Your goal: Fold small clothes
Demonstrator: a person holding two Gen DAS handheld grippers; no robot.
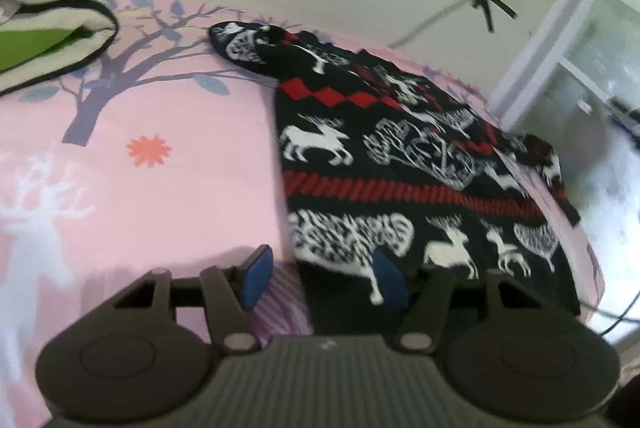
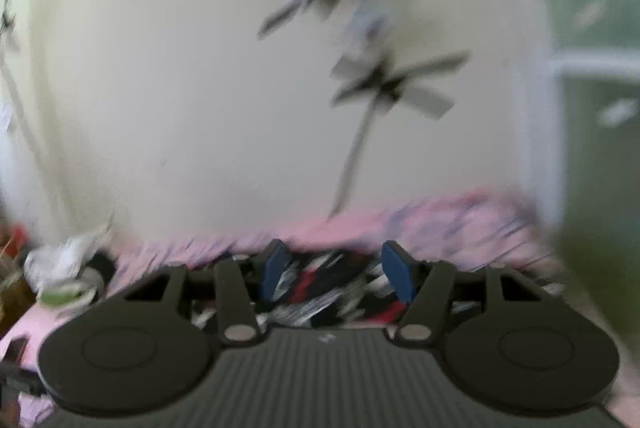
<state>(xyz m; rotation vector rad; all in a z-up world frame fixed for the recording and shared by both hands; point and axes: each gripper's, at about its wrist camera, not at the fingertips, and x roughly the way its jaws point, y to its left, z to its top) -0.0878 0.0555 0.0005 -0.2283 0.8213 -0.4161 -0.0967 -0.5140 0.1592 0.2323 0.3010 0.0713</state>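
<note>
Black reindeer-pattern sweater (image 1: 400, 163) on pink sheet (image 1: 180, 155), no legible writing, both jaws apart, holding nothing

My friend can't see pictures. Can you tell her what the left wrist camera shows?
A black sweater with white reindeer and red stripes lies spread on a pink bedsheet printed with a tree. The left tool sits at the bottom with its blue pads apart, holding nothing, over the sweater's near edge. A cream bag lies at the far left.
</note>
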